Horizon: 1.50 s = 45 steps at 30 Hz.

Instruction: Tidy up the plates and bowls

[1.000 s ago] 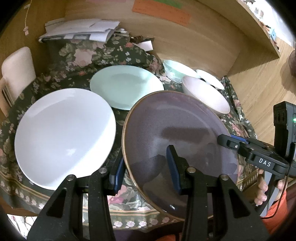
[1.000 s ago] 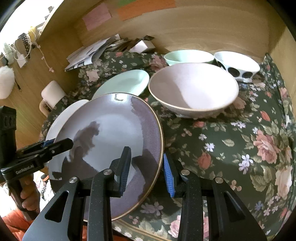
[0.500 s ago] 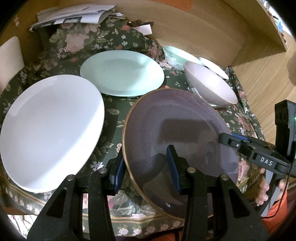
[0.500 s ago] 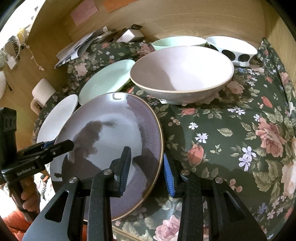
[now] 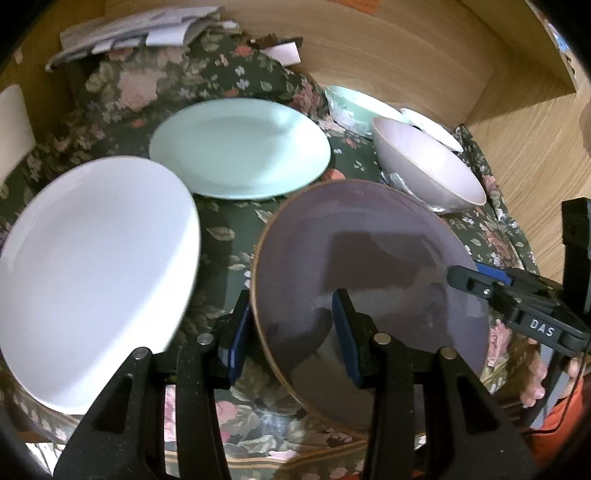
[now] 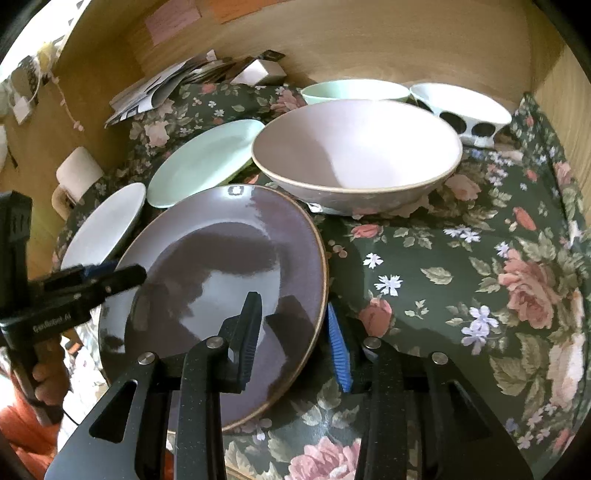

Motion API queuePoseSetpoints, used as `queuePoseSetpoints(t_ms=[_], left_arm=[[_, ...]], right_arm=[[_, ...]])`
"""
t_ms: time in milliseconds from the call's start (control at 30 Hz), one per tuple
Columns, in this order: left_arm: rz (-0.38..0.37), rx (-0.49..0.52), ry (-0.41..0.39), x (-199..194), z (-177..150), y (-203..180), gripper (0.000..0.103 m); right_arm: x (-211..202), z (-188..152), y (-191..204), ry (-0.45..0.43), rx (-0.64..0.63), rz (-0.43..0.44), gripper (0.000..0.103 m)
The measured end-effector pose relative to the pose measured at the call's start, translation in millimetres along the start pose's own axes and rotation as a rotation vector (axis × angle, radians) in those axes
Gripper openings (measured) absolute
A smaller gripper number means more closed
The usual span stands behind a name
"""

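Both grippers are on the purple plate [image 5: 369, 266], one at each side of its rim. Left gripper [image 5: 291, 332]: one blue pad under the outer rim edge, the other on the plate's top face, rim between them. They look clamped on it, though the contact line itself is hard to see from this angle. Right gripper [image 6: 295, 332]: same arrangement mirrored, black finger on the top face, blue pad outside the rim. Its jaws stand slightly apart around the rim; whether the pads press is unclear.

The plate sits at the near edge of the floral tablecloth [image 6: 461, 258], tilted a little, near part overhanging the cloth's border. Gold-brown rim, glossy face with dark reflections.

Other dishes, all on the cloth:
- white plate [image 5: 92, 266], just left of the purple one, not touching it in the left wrist view
- mint plate [image 5: 240, 147], behind both, apart from them
- pink bowl [image 6: 354, 151], upright, just behind the purple plate's far right edge
- mint bowl [image 6: 354, 90] and white bowl with dark spots [image 6: 461, 107], side by side behind the pink bowl, against the wooden back wall [image 6: 369, 40]

Stack of papers [image 5: 140, 31] in the far left corner. A person's hand [image 6: 48, 376] grips the left gripper's handle; orange sleeve below it.
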State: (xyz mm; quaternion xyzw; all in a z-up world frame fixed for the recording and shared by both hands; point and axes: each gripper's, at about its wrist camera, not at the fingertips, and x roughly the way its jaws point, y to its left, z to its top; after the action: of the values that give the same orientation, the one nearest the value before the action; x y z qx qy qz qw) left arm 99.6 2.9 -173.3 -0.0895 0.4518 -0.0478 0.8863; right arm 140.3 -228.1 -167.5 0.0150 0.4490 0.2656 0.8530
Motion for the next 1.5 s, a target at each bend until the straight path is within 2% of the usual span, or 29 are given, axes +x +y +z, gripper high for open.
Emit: queuePoseSetpoints(t_ms=[267,333,400,467,600,867,1033,1133,1333,1500], left_arm=[[0.041,0.000,-0.063,-20.3,3.4,7.9,0.043],[0.041,0.024,-0.093,-29.5,4.1,5.6,0.045],[0.050,0.041,-0.124,-37.6,4.0,2.6,0.051],[0.054,0.052,-0.168,-49.5,4.3,0.9,0.062],[0.057,0.036,-0.257,-74.6,5.7,3.0,0.071],[0.125,0.018,-0.344,-111.9,9.2,18.1,0.090],[0.147,-0.028,-0.370,-125.4,6.1,36.9,0.092],[0.194,-0.031,-0.381,-129.8,2.5,47.7,0.092],[0.217,-0.076,-0.350,-129.0,-3.1,74.5,0.092],[0.265,-0.112,-0.330,-124.1,-10.4,97.6,0.091]], right_arm=[[-22.8,2.5,7.5,-0.068,-0.017,-0.016,0.034],[-29.5,4.3,13.0,-0.093,-0.027,-0.015,0.039],[-35.9,5.7,19.4,-0.121,-0.045,-0.016,0.042],[-39.6,8.0,27.1,-0.143,-0.062,-0.014,0.043],[-47.4,12.2,40.6,-0.180,-0.090,0.018,0.043],[-52.3,21.6,72.5,-0.228,-0.146,0.076,0.045],[-48.4,27.3,91.5,-0.242,-0.177,0.108,0.049],[-42.3,31.3,102.2,-0.236,-0.194,0.128,0.049],[-24.3,38.9,122.2,-0.209,-0.229,0.152,0.050],[-4.2,47.2,139.9,-0.162,-0.250,0.167,0.050]])
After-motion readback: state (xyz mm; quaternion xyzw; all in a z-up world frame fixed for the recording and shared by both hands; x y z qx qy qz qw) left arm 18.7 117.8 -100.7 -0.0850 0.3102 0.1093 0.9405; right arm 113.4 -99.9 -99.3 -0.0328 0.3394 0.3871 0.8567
